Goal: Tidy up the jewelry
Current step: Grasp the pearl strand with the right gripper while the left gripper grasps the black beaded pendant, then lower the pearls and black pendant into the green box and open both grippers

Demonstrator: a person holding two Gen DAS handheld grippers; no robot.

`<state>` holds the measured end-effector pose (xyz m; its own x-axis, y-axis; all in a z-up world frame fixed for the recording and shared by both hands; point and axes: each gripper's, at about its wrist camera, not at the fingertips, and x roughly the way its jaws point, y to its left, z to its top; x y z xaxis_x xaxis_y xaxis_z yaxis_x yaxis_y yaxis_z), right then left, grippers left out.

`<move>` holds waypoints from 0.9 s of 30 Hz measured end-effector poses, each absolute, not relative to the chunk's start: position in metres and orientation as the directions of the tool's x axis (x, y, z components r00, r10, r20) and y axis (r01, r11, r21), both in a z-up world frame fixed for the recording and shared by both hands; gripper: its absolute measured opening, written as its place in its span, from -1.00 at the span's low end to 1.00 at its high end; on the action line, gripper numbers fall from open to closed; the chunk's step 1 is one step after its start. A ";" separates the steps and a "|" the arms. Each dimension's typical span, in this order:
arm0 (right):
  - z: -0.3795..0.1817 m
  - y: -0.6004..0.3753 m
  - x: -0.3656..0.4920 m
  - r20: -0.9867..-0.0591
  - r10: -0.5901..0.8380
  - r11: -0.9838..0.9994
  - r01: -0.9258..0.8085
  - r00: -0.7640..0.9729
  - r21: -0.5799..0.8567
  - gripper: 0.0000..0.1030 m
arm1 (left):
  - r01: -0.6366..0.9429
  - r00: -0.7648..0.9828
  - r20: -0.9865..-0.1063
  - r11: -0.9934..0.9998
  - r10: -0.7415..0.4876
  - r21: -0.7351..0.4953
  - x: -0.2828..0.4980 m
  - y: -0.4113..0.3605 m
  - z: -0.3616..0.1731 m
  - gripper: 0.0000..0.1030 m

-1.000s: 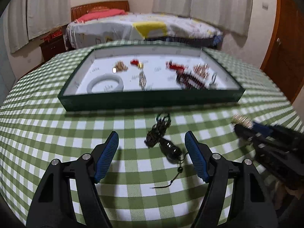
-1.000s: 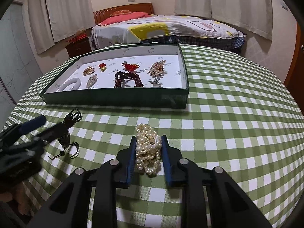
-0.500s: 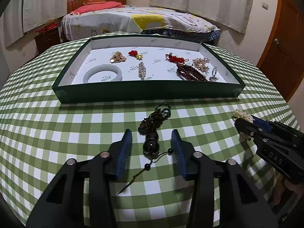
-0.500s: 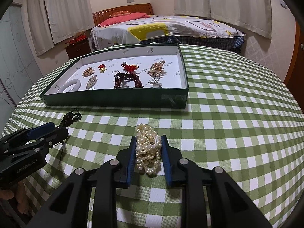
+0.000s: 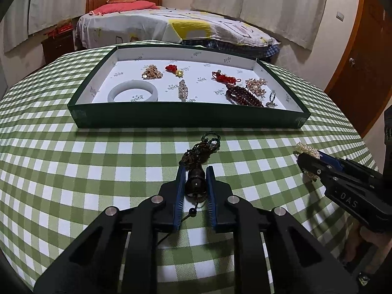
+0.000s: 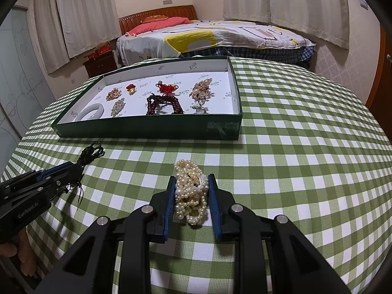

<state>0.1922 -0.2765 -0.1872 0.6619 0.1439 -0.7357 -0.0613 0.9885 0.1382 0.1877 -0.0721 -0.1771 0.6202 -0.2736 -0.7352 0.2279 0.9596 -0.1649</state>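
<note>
My left gripper [image 5: 195, 171] is shut on the dark bead of a dark braided pendant [image 5: 196, 183] lying on the checked tablecloth, its knotted cord [image 5: 210, 138] stretching toward the tray. My right gripper [image 6: 191, 180] is shut on a bundle of white pearls [image 6: 189, 191] at the table surface. The green tray with a white floor [image 5: 171, 120] stands just beyond, holding a white bangle [image 5: 133, 93], dark red beads [image 5: 241, 95], red knots and gold brooches. The right gripper with pearls shows in the left wrist view [image 5: 307, 153]; the left gripper shows in the right wrist view [image 6: 73, 169].
The round table has a green checked cloth [image 6: 294, 147] that curves down at its edges. A bed [image 6: 220, 34] and a nightstand [image 5: 57, 44] stand behind the table, a wooden door [image 5: 362, 61] to the right.
My left gripper has moved forward over the dark pendant and closed on its bead. My right gripper has stayed shut on the pearls in the same place.
</note>
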 end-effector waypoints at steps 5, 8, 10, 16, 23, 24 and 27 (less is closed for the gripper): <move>-0.186 -0.276 0.190 -0.726 0.144 0.988 -0.063 0.673 0.138 -0.50 | 0.225 0.633 -0.724 0.960 -0.273 -0.166 0.186 -0.069 -0.171 -0.67; -0.185 -0.275 0.189 -0.720 0.148 0.988 -0.065 0.678 0.142 -0.51 | 0.224 0.645 -0.714 0.961 -0.273 -0.165 0.186 -0.067 -0.166 -0.67; -0.184 -0.276 0.187 -0.715 0.150 0.988 -0.067 0.683 0.143 -0.51 | 0.224 0.656 -0.704 0.961 -0.271 -0.161 0.186 -0.067 -0.161 -0.67; -0.176 -0.271 0.185 -0.700 0.151 0.987 -0.073 0.698 0.140 -0.51 | 0.227 0.679 -0.681 0.961 -0.274 -0.160 0.184 -0.064 -0.151 -0.67; -0.161 -0.269 0.182 -0.672 0.171 0.984 -0.084 0.721 0.160 -0.51 | 0.231 0.702 -0.654 0.959 -0.282 -0.166 0.181 -0.063 -0.137 -0.67; -0.157 -0.268 0.183 -0.664 0.177 0.982 -0.086 0.727 0.168 -0.51 | 0.232 0.707 -0.648 0.958 -0.284 -0.167 0.181 -0.063 -0.134 -0.67; -0.145 -0.268 0.185 -0.643 0.185 0.980 -0.091 0.743 0.176 -0.51 | 0.237 0.723 -0.626 0.957 -0.290 -0.169 0.181 -0.062 -0.123 -0.67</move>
<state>0.1846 -0.2684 -0.1454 0.7434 0.1845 -0.6429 -0.0912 0.9802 0.1759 0.1815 -0.0622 -0.1228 0.7233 -0.2905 -0.6264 0.2374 0.9565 -0.1695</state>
